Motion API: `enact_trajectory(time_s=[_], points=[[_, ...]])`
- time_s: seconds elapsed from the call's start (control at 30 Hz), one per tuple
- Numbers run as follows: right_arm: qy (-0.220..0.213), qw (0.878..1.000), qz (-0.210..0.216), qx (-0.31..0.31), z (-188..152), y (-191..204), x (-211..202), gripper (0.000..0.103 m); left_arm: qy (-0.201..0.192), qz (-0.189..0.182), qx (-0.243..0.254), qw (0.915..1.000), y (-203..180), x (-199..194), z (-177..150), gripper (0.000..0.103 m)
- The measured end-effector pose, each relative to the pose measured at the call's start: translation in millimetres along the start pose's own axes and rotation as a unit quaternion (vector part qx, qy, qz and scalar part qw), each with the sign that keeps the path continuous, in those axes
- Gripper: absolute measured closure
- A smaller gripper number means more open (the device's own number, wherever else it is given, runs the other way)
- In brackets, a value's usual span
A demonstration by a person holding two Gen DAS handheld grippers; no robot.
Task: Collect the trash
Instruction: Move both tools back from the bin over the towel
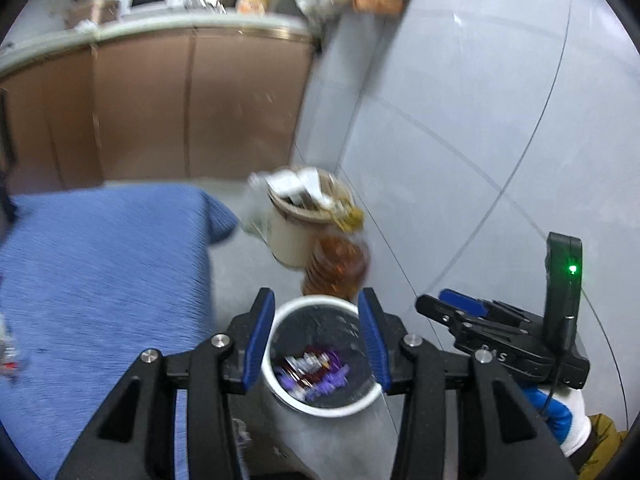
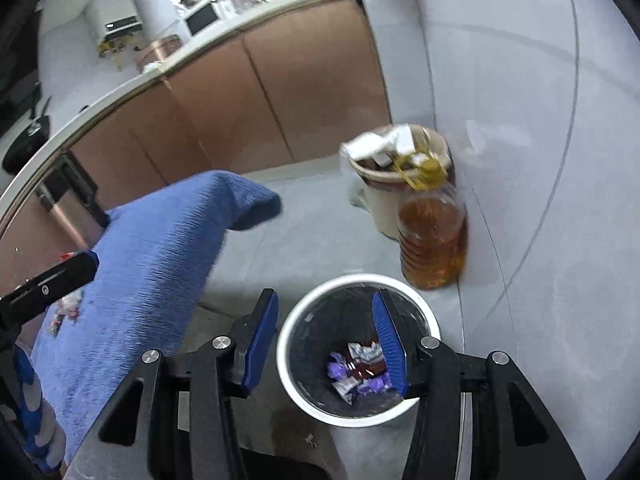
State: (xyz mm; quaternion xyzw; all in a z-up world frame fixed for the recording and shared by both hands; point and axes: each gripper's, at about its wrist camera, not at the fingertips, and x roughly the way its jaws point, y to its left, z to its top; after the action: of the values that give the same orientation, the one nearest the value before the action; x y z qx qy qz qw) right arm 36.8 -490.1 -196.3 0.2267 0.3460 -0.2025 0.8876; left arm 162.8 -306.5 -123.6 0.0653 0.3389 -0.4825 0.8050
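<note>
Trash wrappers (image 2: 360,368) lie in the white bin (image 2: 292,332) beneath both part-open, empty claws, left (image 1: 318,332) and right (image 2: 326,340).

Motion smeared the clutter on the counter (image 1: 168,28) above the white bin (image 1: 280,384), so nothing there could be named. The wrappers (image 2: 360,368) deep in that bin were too small to read, and a blue pad (image 2: 390,344) covered some. Beyond the bin, the beige bucket (image 1: 286,236) stood partly behind the oil bottle (image 1: 336,268).
</note>
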Motion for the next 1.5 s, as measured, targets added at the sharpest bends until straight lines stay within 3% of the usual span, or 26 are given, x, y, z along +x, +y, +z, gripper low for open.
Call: enact_trajectory(time_s=[0.13,0.4,0.6,0.87,1.2,1.5], points=[[-0.025,0.999,0.016,-0.031,8.2,29.3,-25.3,0.054,-0.036,0.024,-0.006,0.9991,11.9,-42.8,-3.3,0.062],[-0.068,0.991,0.068,-0.095,14.7,92.8,-76.5,0.054,-0.071,0.055,-0.042,0.995,42.5,-121.0,-24.5,0.061],[-0.093,0.982,0.095,-0.132,8.4,130.9,-112.6,0.053,-0.119,0.127,-0.047,0.9837,56.3,-189.2,-47.7,0.049],[-0.109,0.973,0.11,-0.168,3.3,165.9,-137.8,0.049,-0.167,0.21,-0.076,0.9603,87.7,-264.5,-86.9,0.039],[-0.094,0.965,0.133,-0.208,-2.3,206.3,-128.0,0.049,-0.165,0.275,-0.124,0.9392,146.4,-302.4,-126.6,0.039],[-0.043,0.959,0.146,-0.238,-7.4,246.6,-80.5,0.049,-0.119,0.305,-0.164,0.9306,208.4,-283.9,-145.6,0.039]])
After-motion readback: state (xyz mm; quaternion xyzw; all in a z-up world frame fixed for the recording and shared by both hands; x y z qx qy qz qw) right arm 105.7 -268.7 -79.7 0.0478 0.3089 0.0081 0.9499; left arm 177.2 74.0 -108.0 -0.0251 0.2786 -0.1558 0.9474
